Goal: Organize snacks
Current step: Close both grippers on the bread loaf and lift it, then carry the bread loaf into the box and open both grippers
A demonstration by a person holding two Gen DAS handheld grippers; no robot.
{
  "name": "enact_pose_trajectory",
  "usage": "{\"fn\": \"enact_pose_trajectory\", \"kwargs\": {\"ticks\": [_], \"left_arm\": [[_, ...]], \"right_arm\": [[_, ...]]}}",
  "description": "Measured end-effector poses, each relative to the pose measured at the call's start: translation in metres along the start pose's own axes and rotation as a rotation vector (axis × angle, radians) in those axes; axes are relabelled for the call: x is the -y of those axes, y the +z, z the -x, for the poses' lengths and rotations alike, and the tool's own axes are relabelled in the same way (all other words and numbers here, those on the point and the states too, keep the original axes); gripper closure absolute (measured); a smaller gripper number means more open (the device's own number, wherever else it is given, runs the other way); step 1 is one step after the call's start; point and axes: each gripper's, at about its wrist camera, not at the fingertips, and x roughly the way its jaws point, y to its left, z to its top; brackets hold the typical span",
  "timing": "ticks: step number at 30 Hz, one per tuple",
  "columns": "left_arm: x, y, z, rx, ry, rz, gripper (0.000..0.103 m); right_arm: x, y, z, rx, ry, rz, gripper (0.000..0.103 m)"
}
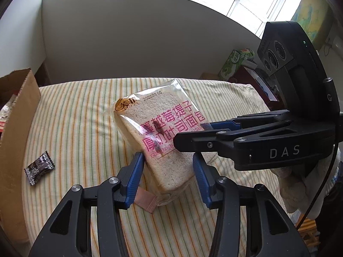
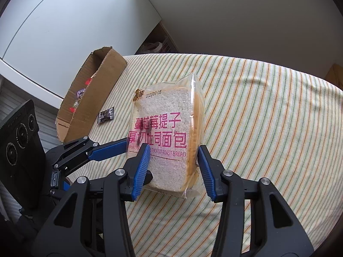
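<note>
Bread is what we have between us: a clear packet of thick-cut toast bread [image 2: 165, 141] with pink lettering stands tilted on the striped tabletop [image 2: 268, 128], its printed face toward both cameras. We see our left gripper [image 1: 169, 171] set around the packet's lower part, one blue pad [image 1: 137, 171] pressed against the left edge and the other against the right side, so we read it as clamped on the packet at a middling width. Our right gripper [image 2: 173, 167] is likewise closed on the bottom of the same packet, its left pad [image 2: 142, 169] lying on the printed face and its right pad at the crust side, touching the wrapper. In the left wrist view the right gripper reaches in from the right and crosses the packet's middle; in the right wrist view the left gripper comes in from the left at the packet's lower edge. Under the packet's lower corner, in the left wrist view, a small pinkish wrapper [image 1: 148, 201] lies on the cloth. Off to the left, well apart from the bread, a small dark candy packet [image 2: 106, 114] lies flat on the tabletop, just beside an open cardboard box [image 2: 100, 90] at the tabletop's left edge, with a few wrapped snacks inside. Behind the right gripper we can make out a green carton [image 1: 233, 64] and a window.
</note>
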Motion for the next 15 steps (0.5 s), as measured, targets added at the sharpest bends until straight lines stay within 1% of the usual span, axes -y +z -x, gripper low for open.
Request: {"fn": "enact_pose_trajectory", "kwargs": {"ticks": [8,15], "left_arm": [[-0.011,-0.007,0.049,0.070,0.039,-0.015,0.058],[-0.041,-0.014,0.089,0.120,0.079,0.012,0.058]], "right_arm": [[-0.047,0.008,0.010,0.024,0.013,0.058,0.055],[-0.099,0.022,0.001,0.025,0.031,0.130,0.055]]}}
